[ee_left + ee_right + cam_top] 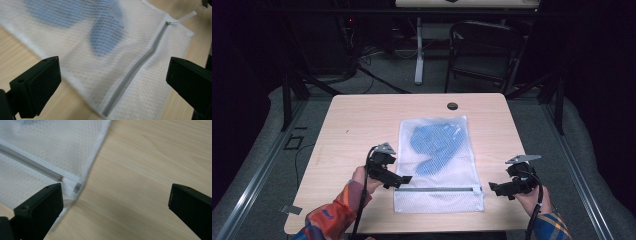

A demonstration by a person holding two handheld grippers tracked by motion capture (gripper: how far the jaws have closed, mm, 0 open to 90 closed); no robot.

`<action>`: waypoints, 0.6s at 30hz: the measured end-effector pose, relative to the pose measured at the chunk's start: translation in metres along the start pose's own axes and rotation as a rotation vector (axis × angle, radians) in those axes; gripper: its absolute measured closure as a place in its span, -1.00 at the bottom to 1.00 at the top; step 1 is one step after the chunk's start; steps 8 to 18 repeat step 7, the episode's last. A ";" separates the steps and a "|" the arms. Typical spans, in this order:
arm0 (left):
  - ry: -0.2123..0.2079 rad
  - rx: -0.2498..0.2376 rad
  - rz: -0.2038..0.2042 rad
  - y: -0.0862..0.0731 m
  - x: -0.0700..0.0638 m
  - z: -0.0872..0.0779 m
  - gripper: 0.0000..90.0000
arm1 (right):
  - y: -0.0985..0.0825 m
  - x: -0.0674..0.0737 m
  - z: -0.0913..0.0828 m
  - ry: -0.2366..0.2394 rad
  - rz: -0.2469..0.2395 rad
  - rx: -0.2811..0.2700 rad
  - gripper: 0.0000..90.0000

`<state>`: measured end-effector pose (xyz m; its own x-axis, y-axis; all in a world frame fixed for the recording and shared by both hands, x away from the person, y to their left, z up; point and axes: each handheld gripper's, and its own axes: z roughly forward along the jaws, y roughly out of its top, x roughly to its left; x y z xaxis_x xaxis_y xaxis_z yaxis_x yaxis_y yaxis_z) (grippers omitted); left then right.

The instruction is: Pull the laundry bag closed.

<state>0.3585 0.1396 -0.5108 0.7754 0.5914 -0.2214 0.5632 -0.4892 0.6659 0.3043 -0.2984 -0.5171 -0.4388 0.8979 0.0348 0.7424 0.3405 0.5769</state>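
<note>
The white mesh bag (439, 165) with blue cloth (437, 145) inside lies flat mid-desk (362, 120), its grey zipper (437, 189) apparently closed, so the left hand-held gripper (404, 179) and right hand-held gripper (492, 187) flank it wide open, holding nothing.

Black left gripper (404, 179), black cable, grey three-cornered plate, orange plaid sleeve (334, 216)
</note>
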 end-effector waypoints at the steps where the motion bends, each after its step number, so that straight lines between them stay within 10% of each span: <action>1: 0.015 -0.003 -0.009 -0.003 0.005 -0.003 -1.00 | -0.003 -0.002 0.001 -0.015 0.007 0.000 -1.00; 7: 0.121 0.010 -0.064 -0.019 0.040 -0.011 -1.00 | -0.012 -0.017 0.012 -0.095 0.046 0.047 -1.00; 18: 0.121 0.010 -0.064 -0.019 0.040 -0.011 -1.00 | -0.012 -0.017 0.012 -0.095 0.046 0.047 -1.00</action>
